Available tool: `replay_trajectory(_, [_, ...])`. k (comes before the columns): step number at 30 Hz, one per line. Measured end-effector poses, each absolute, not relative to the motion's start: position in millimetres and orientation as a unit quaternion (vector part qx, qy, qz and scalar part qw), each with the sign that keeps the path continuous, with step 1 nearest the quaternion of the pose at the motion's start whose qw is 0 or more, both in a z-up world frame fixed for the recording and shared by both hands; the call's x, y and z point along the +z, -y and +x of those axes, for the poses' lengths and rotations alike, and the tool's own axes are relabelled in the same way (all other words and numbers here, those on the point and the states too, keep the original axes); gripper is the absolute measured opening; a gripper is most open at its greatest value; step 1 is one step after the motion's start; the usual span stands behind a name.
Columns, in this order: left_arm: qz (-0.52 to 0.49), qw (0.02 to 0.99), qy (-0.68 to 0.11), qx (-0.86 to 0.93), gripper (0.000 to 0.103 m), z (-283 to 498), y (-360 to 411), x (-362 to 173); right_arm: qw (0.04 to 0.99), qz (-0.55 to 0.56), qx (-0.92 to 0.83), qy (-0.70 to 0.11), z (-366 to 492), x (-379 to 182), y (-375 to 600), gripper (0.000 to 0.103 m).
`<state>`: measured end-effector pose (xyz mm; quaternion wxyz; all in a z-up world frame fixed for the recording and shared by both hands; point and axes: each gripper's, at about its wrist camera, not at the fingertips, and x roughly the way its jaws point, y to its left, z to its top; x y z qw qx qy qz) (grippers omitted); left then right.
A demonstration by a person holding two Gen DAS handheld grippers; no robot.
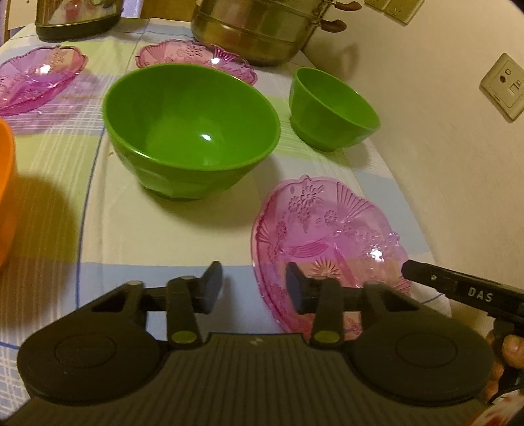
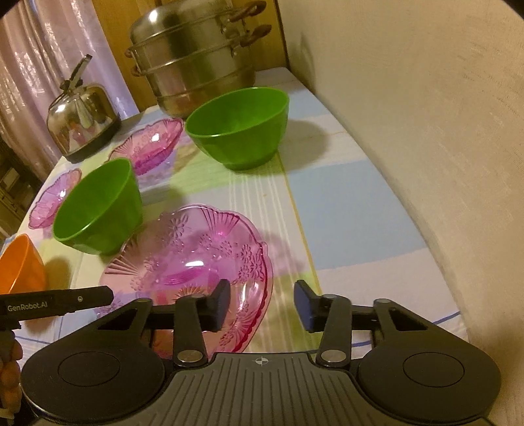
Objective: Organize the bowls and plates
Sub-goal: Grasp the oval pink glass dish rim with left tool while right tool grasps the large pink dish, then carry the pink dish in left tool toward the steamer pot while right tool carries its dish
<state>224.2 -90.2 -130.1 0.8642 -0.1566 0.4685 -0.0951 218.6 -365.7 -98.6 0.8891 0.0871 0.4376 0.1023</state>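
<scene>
A large green bowl (image 1: 191, 126) (image 2: 98, 206) stands mid-table and a second green bowl (image 1: 330, 108) (image 2: 240, 126) stands farther back near the wall. A pink glass plate (image 1: 327, 242) (image 2: 196, 262) lies nearest me. Two more pink plates (image 1: 36, 78) (image 1: 196, 57) (image 2: 150, 145) (image 2: 54, 198) lie at the back. An orange bowl (image 1: 5, 183) (image 2: 19, 265) sits at the left edge. My left gripper (image 1: 253, 288) is open and empty above the near plate's left rim. My right gripper (image 2: 262, 306) is open and empty above its right rim.
A stacked steel steamer pot (image 1: 258, 29) (image 2: 193, 62) and a steel kettle (image 1: 75, 16) (image 2: 82, 118) stand at the back of the checked tablecloth (image 1: 147, 229). A wall (image 2: 425, 131) with a socket (image 1: 506, 87) runs along the table's right side.
</scene>
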Motion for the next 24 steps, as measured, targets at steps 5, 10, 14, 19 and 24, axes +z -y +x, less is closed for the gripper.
replay_trajectory(5, [-0.153,0.867,-0.464,-0.097,0.026,227.9,93.2,-130.3,0.886,0.094,0.095,-0.444,223.1,-102.3,366.9,0.032])
replay_trajectory(10, [-0.147,0.865,-0.468,-0.107,0.016,230.4,95.7,-131.1,0.884,0.094,0.090,-0.449,225.4,-106.6,367.8,0.023])
replay_trajectory(14, [-0.142,0.864,-0.470,-0.108,0.009,230.3,95.6,-129.3,0.883,0.098,0.092,-0.451,224.1,-106.6,367.2,0.008])
replay_trajectory(19, [-0.142,0.865,-0.468,-0.112,0.008,228.7,94.1,-118.9,0.886,0.100,0.082,-0.446,219.6,-98.3,365.5,0.008])
replay_trajectory(24, [-0.138,0.872,-0.455,-0.118,0.008,223.7,95.2,-92.7,0.892,0.100,0.077,-0.435,210.9,-74.4,364.7,0.008])
